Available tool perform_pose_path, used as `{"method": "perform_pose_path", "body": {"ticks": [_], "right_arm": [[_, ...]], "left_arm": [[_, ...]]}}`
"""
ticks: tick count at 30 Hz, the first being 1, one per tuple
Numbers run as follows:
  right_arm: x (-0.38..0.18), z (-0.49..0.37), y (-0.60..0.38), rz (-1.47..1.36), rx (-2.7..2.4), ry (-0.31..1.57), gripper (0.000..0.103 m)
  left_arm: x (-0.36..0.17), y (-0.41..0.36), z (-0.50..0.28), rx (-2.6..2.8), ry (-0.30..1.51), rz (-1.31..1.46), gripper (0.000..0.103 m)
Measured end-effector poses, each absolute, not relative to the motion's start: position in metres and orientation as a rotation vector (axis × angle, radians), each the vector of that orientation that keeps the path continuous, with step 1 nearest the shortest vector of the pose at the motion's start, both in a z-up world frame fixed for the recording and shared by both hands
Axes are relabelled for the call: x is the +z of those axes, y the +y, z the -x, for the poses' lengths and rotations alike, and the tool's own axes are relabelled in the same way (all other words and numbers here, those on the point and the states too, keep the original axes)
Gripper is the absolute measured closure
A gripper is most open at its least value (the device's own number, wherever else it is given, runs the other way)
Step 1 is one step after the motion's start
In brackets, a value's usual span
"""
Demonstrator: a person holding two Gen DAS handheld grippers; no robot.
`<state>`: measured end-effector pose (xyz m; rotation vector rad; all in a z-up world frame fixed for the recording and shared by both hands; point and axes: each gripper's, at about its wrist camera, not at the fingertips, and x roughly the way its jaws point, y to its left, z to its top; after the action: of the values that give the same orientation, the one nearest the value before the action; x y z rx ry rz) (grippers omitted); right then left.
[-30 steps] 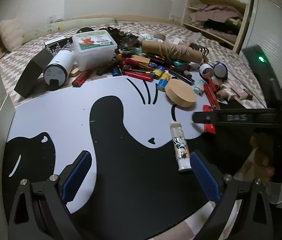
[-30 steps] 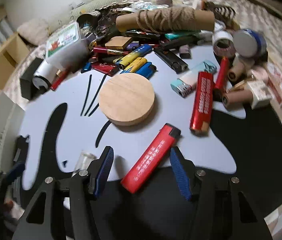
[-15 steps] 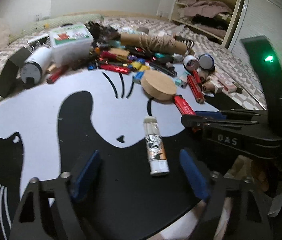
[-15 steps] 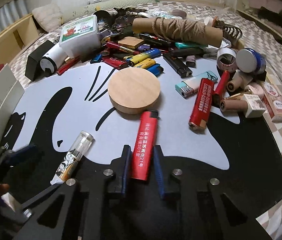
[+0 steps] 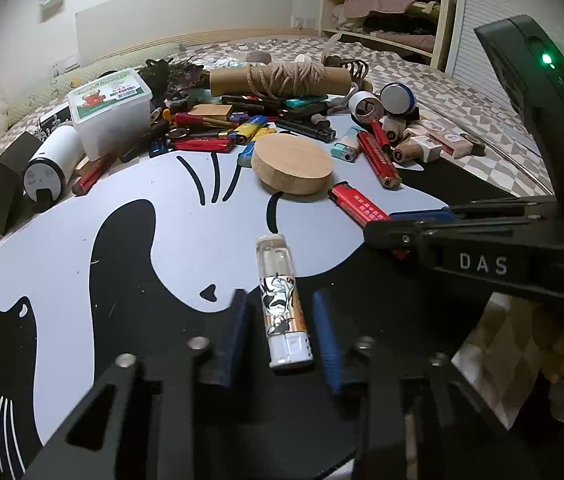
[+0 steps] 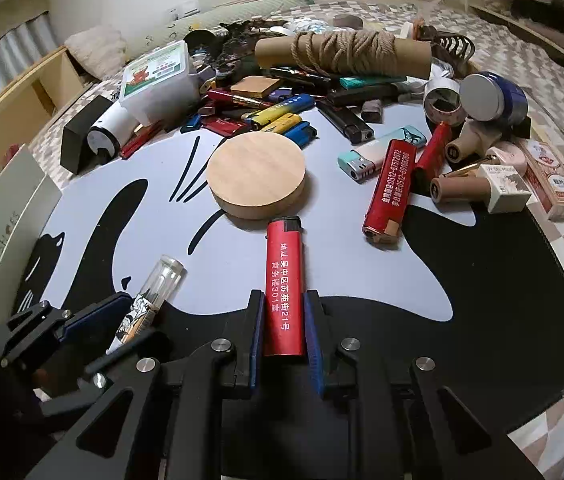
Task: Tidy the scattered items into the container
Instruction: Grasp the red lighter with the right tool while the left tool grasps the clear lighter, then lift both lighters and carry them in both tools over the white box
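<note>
White letters "DAS" stand on the black body of the right hand-held gripper [image 5: 482, 263]. The near red lighter [image 6: 284, 286] carries white Chinese print ending "21号" and "301室". The right red lighter [image 6: 392, 188] shows "0512-6757 2012".

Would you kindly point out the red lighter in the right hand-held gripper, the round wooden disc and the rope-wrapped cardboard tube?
red lighter [image 6: 284, 280]: right wrist view, middle of its printed body.
round wooden disc [image 6: 256, 169]: right wrist view, centre of its top face.
rope-wrapped cardboard tube [image 6: 342, 54]: right wrist view, on the rope coil.
</note>
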<state>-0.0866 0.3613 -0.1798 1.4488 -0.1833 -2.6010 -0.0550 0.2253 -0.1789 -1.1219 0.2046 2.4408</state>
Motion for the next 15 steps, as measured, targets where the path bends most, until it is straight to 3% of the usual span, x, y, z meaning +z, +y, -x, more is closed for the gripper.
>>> {"method": "perform_pose_path", "body": {"ticks": [15], "right_arm": [[-0.179, 0.080, 0.356, -1.444, -2.613, -0.066, 0.083]], "left_arm": [[-0.175, 0.208, 0.061, 2.409, 0.073, 1.196, 0.084]]}}
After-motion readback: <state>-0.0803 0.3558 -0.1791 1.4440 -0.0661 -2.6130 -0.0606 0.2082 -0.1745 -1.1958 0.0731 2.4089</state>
